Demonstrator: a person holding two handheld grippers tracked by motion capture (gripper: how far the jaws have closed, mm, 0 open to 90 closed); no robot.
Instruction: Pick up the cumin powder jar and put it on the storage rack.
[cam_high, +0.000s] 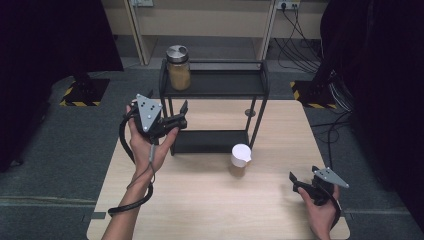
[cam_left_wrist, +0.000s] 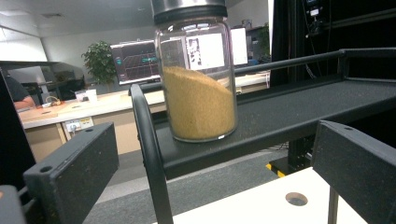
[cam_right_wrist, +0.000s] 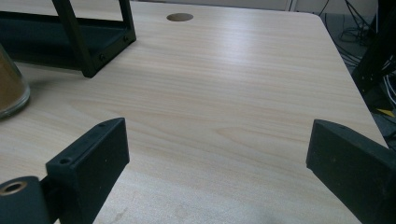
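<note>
Wooden table (cam_high: 200, 200) carries a black rack (cam_high: 215, 82) holding a jar (cam_high: 178, 67); both grippers' fingers are spread, empty.

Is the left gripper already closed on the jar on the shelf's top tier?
No: the left gripper has open jaws short of the jar, which stands untouched on the shelf.

Dim and soft in the high view, with black corners and a pale tabletop (cam_high: 210, 200) lit from above. Short shadow beside the cup (cam_high: 240, 155). Sharper in both gripper views; bright window glare behind the jar (cam_left_wrist: 198, 88), near tongs slightly blurred, straight lines bowed toward the edges.
</note>
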